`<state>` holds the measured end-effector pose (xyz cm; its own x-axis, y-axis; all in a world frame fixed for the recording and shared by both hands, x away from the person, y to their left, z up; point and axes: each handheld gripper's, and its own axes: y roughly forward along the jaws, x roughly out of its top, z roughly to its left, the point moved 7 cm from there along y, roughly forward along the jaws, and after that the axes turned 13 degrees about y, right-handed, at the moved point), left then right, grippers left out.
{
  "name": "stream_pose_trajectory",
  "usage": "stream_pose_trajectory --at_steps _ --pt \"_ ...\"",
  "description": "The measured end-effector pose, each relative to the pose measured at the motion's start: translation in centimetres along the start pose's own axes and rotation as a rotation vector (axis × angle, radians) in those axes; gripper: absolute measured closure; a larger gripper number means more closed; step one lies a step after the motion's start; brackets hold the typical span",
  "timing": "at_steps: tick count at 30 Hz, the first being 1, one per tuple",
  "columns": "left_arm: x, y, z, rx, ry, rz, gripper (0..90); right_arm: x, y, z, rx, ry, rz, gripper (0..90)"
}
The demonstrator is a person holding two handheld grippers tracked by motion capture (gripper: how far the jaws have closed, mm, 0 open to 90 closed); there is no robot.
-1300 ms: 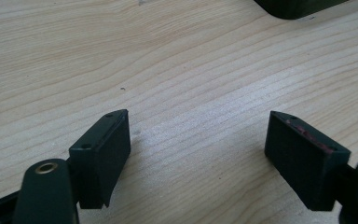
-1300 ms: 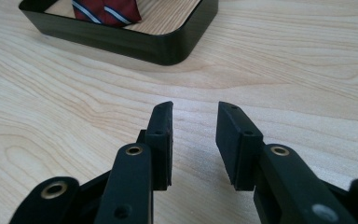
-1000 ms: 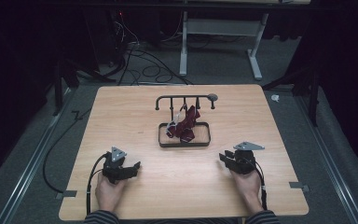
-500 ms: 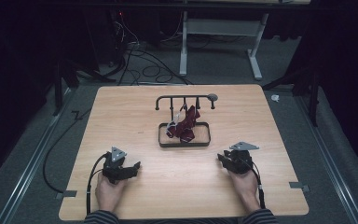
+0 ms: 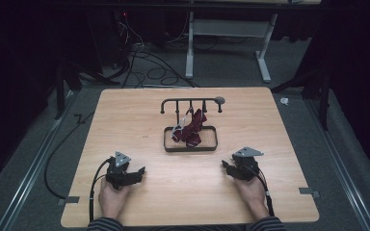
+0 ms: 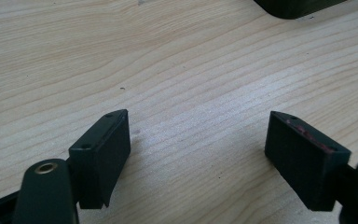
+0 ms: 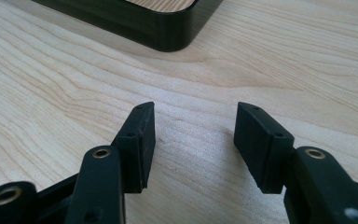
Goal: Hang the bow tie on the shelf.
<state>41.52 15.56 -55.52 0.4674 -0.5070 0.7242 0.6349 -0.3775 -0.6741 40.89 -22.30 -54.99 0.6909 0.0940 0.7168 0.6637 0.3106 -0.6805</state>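
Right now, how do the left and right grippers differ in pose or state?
The left gripper points its fingers rightward across the table; the right gripper points leftward. The left gripper's fingers stand wider apart in its own view than the right gripper's fingers, which have just been opening. The tray looms closer ahead of the right gripper than the left. Shared: both open, empty, low over bare wood.

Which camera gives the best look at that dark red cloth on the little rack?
The high view: the cloth shows whole there, hanging from the rack into the tray. The left gripper view catches just a corner of the tray, and the right gripper view a corner of the tray, no cloth.
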Motion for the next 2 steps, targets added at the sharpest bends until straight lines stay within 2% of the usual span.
stream_pose_trajectory --at_steps 2 --pt "0.00 0.00 0.00 0.000 0.000 0.000 22.8 0.00 0.00 0.00 0.000 0.000 0.000 50.0"
